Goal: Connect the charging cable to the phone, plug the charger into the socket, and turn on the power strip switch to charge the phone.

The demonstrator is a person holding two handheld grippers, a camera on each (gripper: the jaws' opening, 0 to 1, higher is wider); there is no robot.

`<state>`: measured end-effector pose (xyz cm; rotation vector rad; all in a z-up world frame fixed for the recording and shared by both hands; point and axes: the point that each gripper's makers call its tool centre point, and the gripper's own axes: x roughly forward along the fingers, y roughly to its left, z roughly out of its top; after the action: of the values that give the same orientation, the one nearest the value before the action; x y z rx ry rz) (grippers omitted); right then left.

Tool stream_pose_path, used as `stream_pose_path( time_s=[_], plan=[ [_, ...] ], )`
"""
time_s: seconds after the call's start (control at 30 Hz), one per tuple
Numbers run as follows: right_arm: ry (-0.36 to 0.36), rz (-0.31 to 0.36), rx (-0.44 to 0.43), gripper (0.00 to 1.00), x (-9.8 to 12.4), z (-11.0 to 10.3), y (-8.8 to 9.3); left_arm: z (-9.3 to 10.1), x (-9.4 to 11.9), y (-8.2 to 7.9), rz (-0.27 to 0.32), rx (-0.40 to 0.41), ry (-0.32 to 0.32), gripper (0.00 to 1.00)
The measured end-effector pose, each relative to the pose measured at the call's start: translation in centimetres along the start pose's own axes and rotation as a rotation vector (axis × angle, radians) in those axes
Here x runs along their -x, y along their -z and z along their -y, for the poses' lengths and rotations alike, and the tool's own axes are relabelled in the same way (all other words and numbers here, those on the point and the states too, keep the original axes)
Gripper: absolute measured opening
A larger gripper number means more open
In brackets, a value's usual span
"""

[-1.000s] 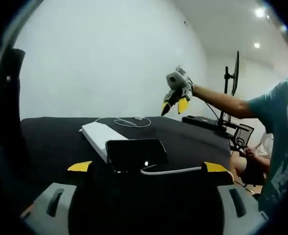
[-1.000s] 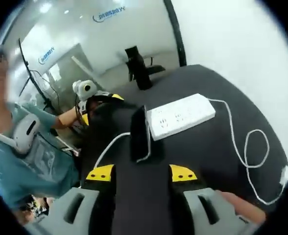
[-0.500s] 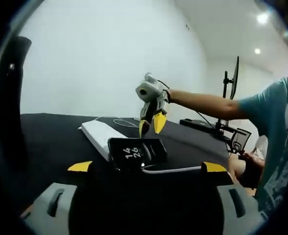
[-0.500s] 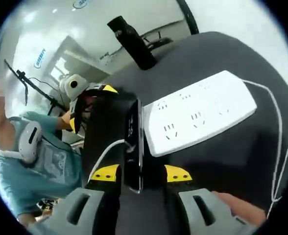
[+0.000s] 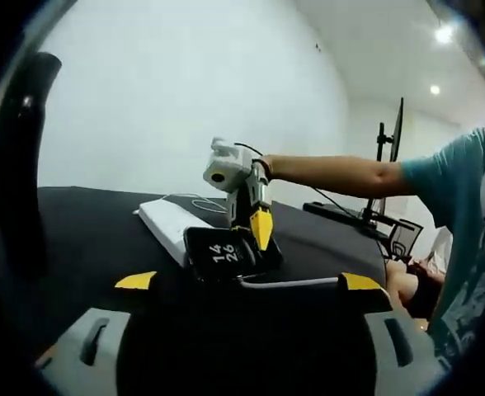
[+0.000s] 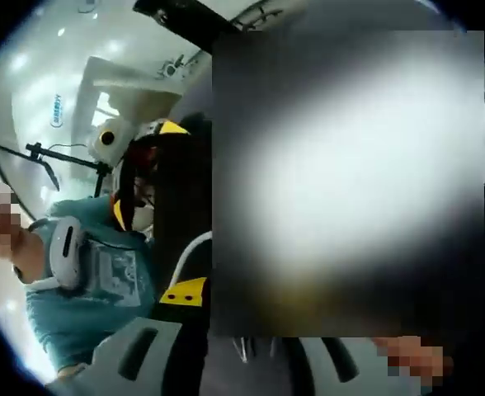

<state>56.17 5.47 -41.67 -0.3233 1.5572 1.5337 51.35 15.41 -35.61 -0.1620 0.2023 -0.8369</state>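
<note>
Where my left tongs rise from the bottom of the left gripper view, I see their yellow tips spread wide, released, with nothing between them. Just beyond, at frame centre, the phone stands on its long edge on the black tabletop, screen lit and showing digits. A white charging cable runs from its lower right corner toward the right tip. My right tongs come down from above on the person's outstretched arm, their yellow tips at the phone's upper right edge; I cannot tell whether they clench it or merely touch. Behind the phone, to the left, lies the white power strip, with a loop of white cord on the tabletop past it. A dark upright shape blocks the far left, and a monitor on a stand sits at the right.

In the right gripper view, a large blurred patch covers the centre and right, hiding the phone and one tip; I only make out one yellow tip at lower left, the cable curving above it, and the left tongs beyond.
</note>
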Motion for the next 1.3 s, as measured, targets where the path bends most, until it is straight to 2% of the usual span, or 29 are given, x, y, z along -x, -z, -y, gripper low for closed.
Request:
stream_pose_path(
  time_s=[0.1, 0.2, 0.27, 0.47, 0.53, 0.7, 0.9, 0.93, 0.97, 1.0, 1.03, 1.07, 1.17, 1.2, 1.23, 1.3],
  plan=[
    [-0.013, -0.001, 0.001, 0.18, 0.0, 0.0, 0.2, 0.0, 0.1, 0.0, -0.001, -0.004, -0.002, 0.83],
    [-0.053, 0.027, 0.006, 0.13, 0.2, -0.6, 0.2, -0.3, 0.4, -0.1, -0.002, -0.004, -0.007, 0.83],
    [-0.059, 0.040, 0.033, 0.11, 0.2, -0.8, 0.3, -0.4, 0.5, -0.1, -0.002, -0.003, -0.009, 0.82],
    [-0.104, 0.095, 0.039, 0.07, 0.2, -1.5, 0.4, -0.1, 0.5, 0.0, -0.002, -0.003, -0.008, 0.82],
    [-0.126, 0.137, 0.044, 0.05, 0.2, -2.0, 0.3, 0.0, 0.6, 0.1, -0.006, -0.004, -0.006, 0.81],
    [-0.114, 0.282, 0.034, 0.05, 0.5, -2.0, -0.1, 0.5, 0.7, 0.0, -0.013, -0.012, -0.006, 0.80],
    [-0.108, 0.431, 0.048, 0.05, 1.5, -2.6, 0.3, 1.3, 0.9, -0.7, -0.006, -0.021, -0.005, 0.80],
    [-0.112, 0.489, 0.017, 0.05, 1.8, -2.6, 0.1, 1.4, 0.9, -0.8, -0.006, -0.022, -0.006, 0.80],
    [-0.117, 0.518, -0.007, 0.05, 2.1, -2.6, 0.1, 1.7, 0.9, -0.9, -0.002, -0.022, -0.006, 0.80],
    [-0.134, 0.590, -0.056, 0.05, 2.7, -2.8, -0.2, 1.8, 0.8, -1.0, -0.001, -0.022, -0.005, 0.80],
    [-0.132, 0.629, -0.052, 0.05, 3.1, -2.9, -0.1, 2.1, 0.8, -1.1, 0.000, -0.024, -0.003, 0.80],
    [-0.112, 0.723, -0.040, 0.05, 4.1, -3.0, -0.3, 2.4, 0.8, -1.1, 0.001, -0.028, 0.001, 0.80],
    [-0.114, 0.895, -0.096, 0.05, 6.3, -3.3, 0.2, 3.4, 0.6, -1.3, 0.010, -0.027, 0.021, 0.80],
    [-0.106, 0.996, -0.124, 0.05, 7.5, -3.4, 0.5, 3.7, 0.5, -1.2, 0.008, -0.026, 0.028, 0.80],
    [-0.104, 1.046, -0.131, 0.05, 8.1, -3.5, 0.8, 4.0, 0.4, -1.2, 0.005, -0.029, 0.033, 0.80],
    [-0.103, 1.142, -0.201, 0.05, 9.7, -3.5, 1.8, 4.6, 0.3, -1.3, 0.000, -0.040, 0.049, 0.80]
  ],
)
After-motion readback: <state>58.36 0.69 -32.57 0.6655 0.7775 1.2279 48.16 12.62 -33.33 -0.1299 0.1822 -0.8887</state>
